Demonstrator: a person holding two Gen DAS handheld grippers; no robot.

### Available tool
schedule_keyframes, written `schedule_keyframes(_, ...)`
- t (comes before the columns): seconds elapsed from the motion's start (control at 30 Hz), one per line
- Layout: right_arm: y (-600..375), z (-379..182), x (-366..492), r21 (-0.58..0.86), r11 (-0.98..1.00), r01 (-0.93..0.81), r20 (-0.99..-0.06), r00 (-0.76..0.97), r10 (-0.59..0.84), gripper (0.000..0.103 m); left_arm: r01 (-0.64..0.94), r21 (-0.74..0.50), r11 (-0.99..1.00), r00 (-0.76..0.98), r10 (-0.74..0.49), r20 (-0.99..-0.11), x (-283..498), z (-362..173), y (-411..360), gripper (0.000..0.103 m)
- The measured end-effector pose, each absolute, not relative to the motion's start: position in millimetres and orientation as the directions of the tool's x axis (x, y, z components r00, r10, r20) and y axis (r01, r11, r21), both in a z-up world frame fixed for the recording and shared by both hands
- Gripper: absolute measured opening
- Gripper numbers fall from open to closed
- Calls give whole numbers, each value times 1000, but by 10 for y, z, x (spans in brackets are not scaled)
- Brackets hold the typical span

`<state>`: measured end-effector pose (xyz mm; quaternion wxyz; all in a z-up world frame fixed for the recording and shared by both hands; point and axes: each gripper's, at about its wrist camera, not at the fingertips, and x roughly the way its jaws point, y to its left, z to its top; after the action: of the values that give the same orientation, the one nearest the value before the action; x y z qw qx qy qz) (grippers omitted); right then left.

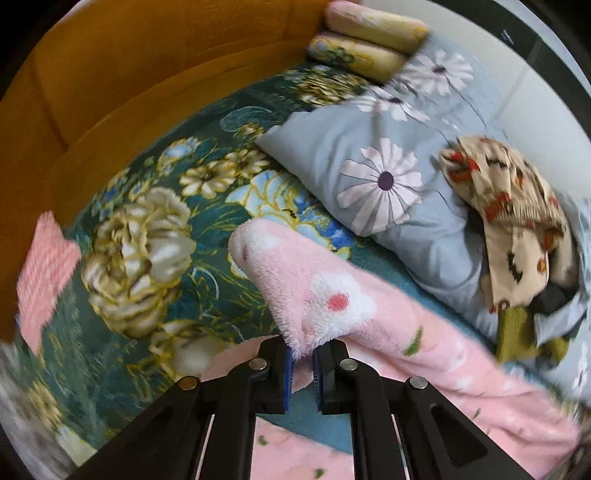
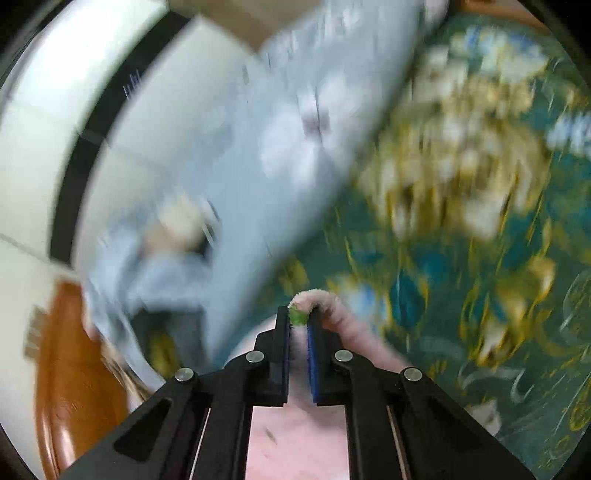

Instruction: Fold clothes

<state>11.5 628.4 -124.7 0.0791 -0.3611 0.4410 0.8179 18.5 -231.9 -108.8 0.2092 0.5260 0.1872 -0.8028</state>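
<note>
A fluffy pink garment with white flowers hangs between both grippers above a teal floral bedspread. My left gripper is shut on one edge of it; the cloth stands up from the jaws and stretches off to the right. My right gripper is shut on another pink edge with a green spot. The right wrist view is heavily blurred.
A grey-blue daisy pillow lies at right with a beige patterned cloth heaped on it. Two rolled yellow floral pillows lie at the back. An orange wooden bed frame borders the left. A pink knit piece lies at far left.
</note>
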Motion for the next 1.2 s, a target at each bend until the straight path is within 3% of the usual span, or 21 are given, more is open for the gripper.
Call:
schedule_keyframes(0.13,6424,-1222,-136,580,-629,-518,-726,-679,-110,8,517,-40,-855,-236,-98,-967,-382,-1419,-2409,10)
schedule_keyframes(0.27,6489,-1316,-294,502,-624,-599,-790,-611,-50,8,554,-92,-827,-223,-41,-974,-915,-1692,-2474,18)
schedule_keyframes(0.33,6462,-1301,-268,491,-631,-600,-795,-604,-44,8,552,-94,-828,-231,-44,-972,-1058,-1716,-2445,29)
schedule_keyframes(0.4,6435,-1287,-241,481,-637,-602,-800,-598,-38,9,527,-77,-846,-260,-75,-963,-1128,-1670,-2405,55)
schedule_keyframes(0.47,6408,-1272,-215,470,-644,-604,-805,-592,-32,13,526,-99,-845,-301,-76,-951,-1064,-1627,-2468,60)
schedule_keyframes(0.53,6381,-1258,-188,459,-650,-606,-810,-586,-26,30,539,-128,-833,-334,-72,-940,-954,-1603,-2567,60)
schedule_keyframes(0.57,6367,-1251,-175,454,-653,-607,-812,-583,-23,51,562,-142,-815,-342,-72,-937,-854,-1624,-2638,60)
schedule_keyframes(0.73,6313,-1143,84,451,-652,-609,-807,-590,-7,55,664,-277,-695,-385,-1,-923,-231,-1985,-2937,60)
schedule_keyframes(0.93,6250,-1078,914,389,-623,-679,-852,-522,37,57,704,-466,-536,-479,125,-869,-62,-2447,-2999,55)
schedule_keyframes(1.03,6198,-1058,1355,361,-589,-723,-874,-483,58,57,729,-467,-501,-475,122,-872,-171,-2581,-3041,33)
schedule_keyframes(1.07,6179,-1044,1496,355,-576,-736,-877,-475,66,57,741,-434,-512,-445,109,-889,-227,-2617,-3038,18)
schedule_keyframes(1.2,6087,-994,1911,367,-519,-772,-878,-472,83,57,730,-476,-491,-483,122,-867,-336,-2572,-3044,3)
